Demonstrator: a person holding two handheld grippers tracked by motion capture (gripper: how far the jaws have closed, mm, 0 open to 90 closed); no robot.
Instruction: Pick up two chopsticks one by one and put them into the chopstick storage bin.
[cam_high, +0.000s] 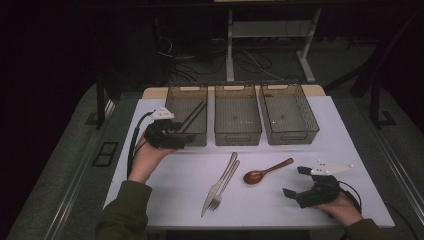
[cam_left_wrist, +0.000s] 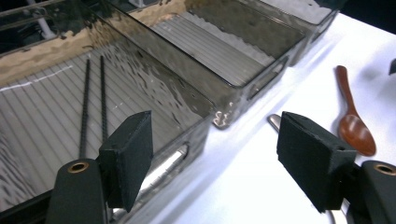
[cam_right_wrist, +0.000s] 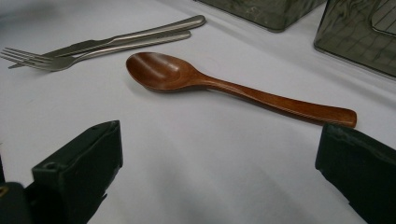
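Observation:
A brown wooden spoon lies on the white table, bowl toward the person. Left of it a metal knife and fork lie side by side. Two black chopsticks rest in the left clear bin. My left gripper hangs open at that bin's front wall, with nothing between its fingers. My right gripper stands open just right of the spoon's handle, holding nothing.
Beside the left bin, a middle bin and a right bin line the table's far edge, both with bare floors. Beyond the table are desk legs and cables on a dark floor. The person's forearms come in from the bottom corners.

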